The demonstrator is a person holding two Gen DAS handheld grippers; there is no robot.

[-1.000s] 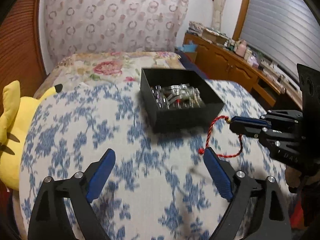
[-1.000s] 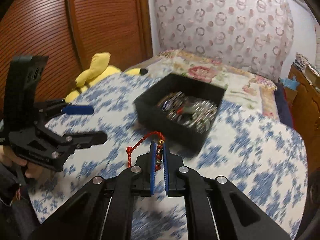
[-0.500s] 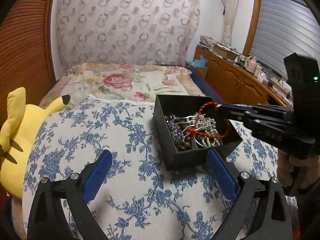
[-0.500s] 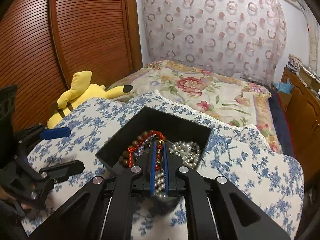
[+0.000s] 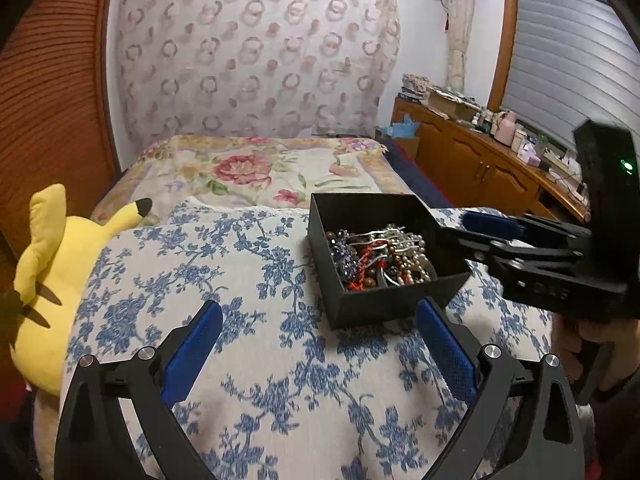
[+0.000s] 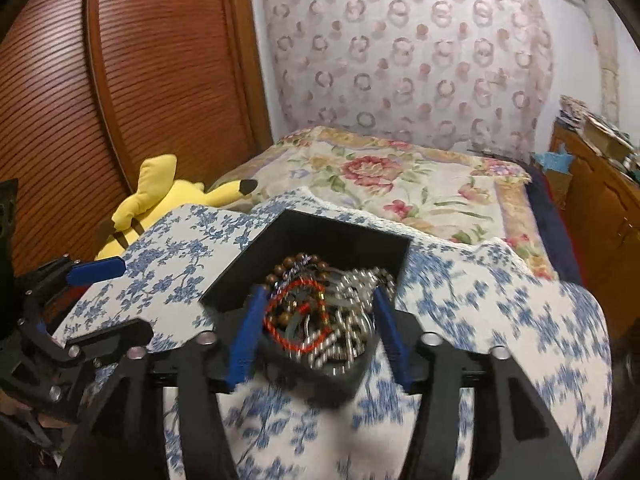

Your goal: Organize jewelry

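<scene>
The right gripper (image 6: 316, 332) has its blue-padded jaws spread wide and holds nothing; seen from its own camera, the two pads straddle the near part of the black box (image 6: 340, 240), above its contents. Inside lies the red cord bracelet (image 6: 296, 320), looped on top of a heap of brown beads, silver chains and pearls; this view is blurred near the fingers, so finer detail cannot be told. In the left camera the same right gripper (image 5: 476, 232) reaches in from the right, its tips at the box's right wall, with the person's hand (image 5: 580, 340) wrapped on the grip below. The left gripper (image 5: 316, 344) is also wide apart and empty, hovering low over the cloth just in front of the black box (image 5: 380, 308), not touching it. The jewelry (image 5: 380, 256) fills the box's front half, the red cord (image 5: 366, 260) showing among the beads. The box sits on a white cloth with a blue flower print (image 5: 248, 264), spread over a rounded surface at the foot of a bed. Beyond it lies a cream bedspread with large pink roses (image 5: 256, 172), and behind that hangs a curtain patterned with rings (image 5: 256, 68). A yellow plush toy (image 5: 52, 264) leans at the left, against a ribbed wooden door (image 6: 140, 80). Along the right wall runs a wooden sideboard (image 5: 480, 164) crowded with small items, under a slatted window shutter (image 5: 568, 56).
</scene>
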